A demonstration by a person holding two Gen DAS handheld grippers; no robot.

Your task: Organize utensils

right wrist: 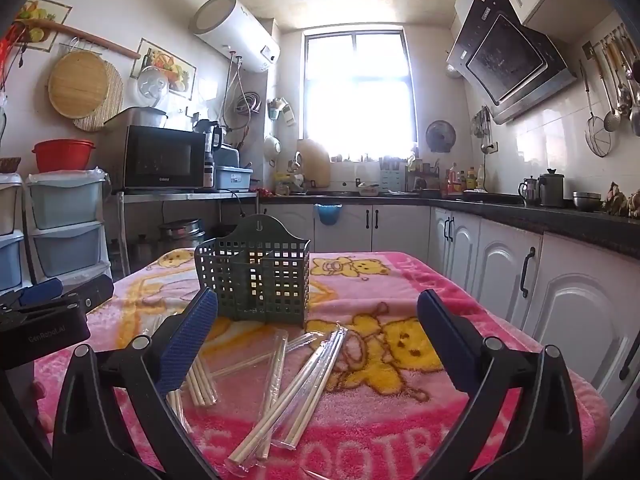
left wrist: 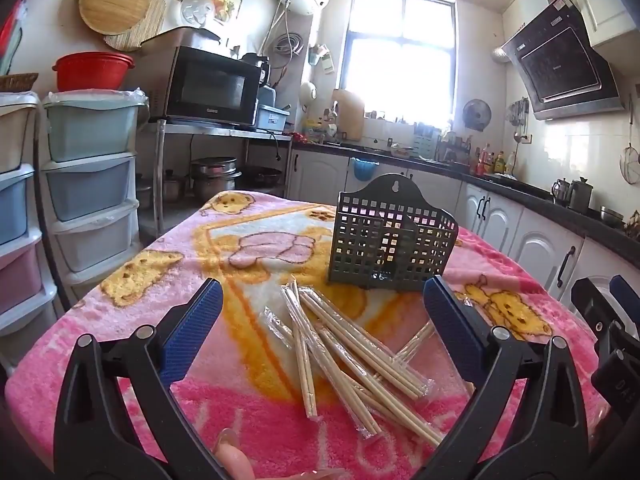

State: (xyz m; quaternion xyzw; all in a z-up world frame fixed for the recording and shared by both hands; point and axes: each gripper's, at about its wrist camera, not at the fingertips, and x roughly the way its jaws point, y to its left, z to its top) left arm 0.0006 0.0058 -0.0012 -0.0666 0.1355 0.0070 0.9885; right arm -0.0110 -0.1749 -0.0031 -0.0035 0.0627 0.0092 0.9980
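Several pairs of wooden chopsticks in clear wrappers (left wrist: 340, 344) lie in a loose pile on the pink blanket, also in the right wrist view (right wrist: 296, 384). A dark green perforated utensil holder (left wrist: 390, 240) stands upright behind them, empty as far as I can see; it also shows in the right wrist view (right wrist: 256, 280). My left gripper (left wrist: 322, 294) is open and empty, above the near side of the pile. My right gripper (right wrist: 318, 306) is open and empty, just in front of the holder. The right gripper's body shows at the left view's right edge (left wrist: 612, 340).
The table is covered by a pink bear-print blanket (left wrist: 160, 320). Stacked plastic drawers (left wrist: 88, 184) stand to the left, white cabinets with a dark counter (right wrist: 560, 272) to the right. A microwave (left wrist: 208, 88) sits on a metal shelf at the back left.
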